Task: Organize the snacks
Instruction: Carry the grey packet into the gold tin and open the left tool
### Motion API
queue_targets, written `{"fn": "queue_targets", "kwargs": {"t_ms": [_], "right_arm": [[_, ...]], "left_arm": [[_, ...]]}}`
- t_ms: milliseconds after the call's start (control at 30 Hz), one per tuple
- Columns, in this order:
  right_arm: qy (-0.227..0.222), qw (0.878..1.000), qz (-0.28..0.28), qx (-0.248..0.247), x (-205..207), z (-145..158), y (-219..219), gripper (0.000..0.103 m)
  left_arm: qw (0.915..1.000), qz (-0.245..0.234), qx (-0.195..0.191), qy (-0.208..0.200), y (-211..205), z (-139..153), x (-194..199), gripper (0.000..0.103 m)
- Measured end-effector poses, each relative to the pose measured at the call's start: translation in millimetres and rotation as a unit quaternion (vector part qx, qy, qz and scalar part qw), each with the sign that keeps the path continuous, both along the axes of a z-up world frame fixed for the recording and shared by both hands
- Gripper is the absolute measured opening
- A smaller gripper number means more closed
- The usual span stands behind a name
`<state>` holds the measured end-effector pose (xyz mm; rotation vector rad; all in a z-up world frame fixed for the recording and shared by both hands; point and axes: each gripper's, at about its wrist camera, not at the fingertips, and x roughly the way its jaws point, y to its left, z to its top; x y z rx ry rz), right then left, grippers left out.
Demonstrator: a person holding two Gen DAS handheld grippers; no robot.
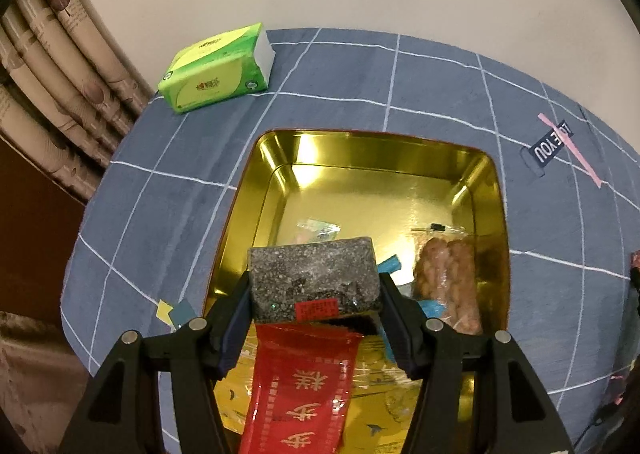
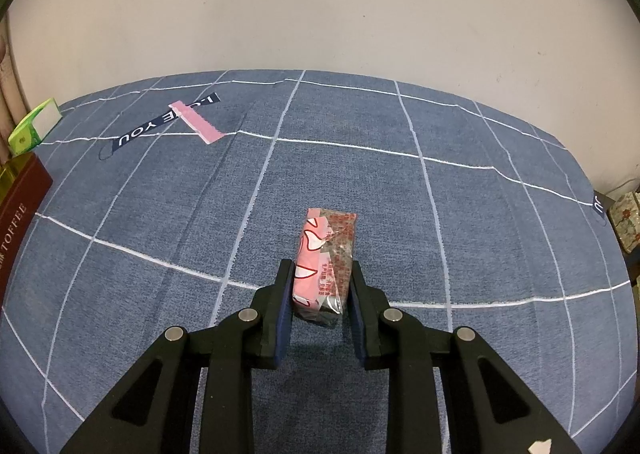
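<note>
The cake (image 1: 314,278) is a dark speckled block (red wrapper end) over the gold tin (image 1: 256,189); the left gripper (image 1: 316,294) clamps it. The right gripper (image 2: 320,294) grips a pink snack (image 2: 324,266) narrowly.

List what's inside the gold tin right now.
Inside the gold tin: a clear bag of brown snacks, a small clear wrapper and blue wrapper bits. The dark cake packet in the left gripper hides the tin's near floor.
</note>
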<state>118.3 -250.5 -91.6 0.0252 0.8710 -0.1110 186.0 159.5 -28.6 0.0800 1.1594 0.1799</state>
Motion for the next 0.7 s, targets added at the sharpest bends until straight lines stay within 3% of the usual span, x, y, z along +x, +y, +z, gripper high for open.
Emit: {"fn": "queue_targets", "kwargs": {"t_ms": [367, 700], "right_arm": [[0.001, 1.000, 0.000, -0.012, 0.1, 0.8, 1.8, 0.024], [0.001, 1.000, 0.000, -0.017, 0.2, 1.0, 2.5, 0.024]], "left_arm": [[0.9997, -0.009, 0.023, 0.006, 0.9, -8.2, -0.9, 0.061], [0.9995, -0.022, 0.019, 0.009, 1.4, -7.2, -4.8, 0.061]]}}
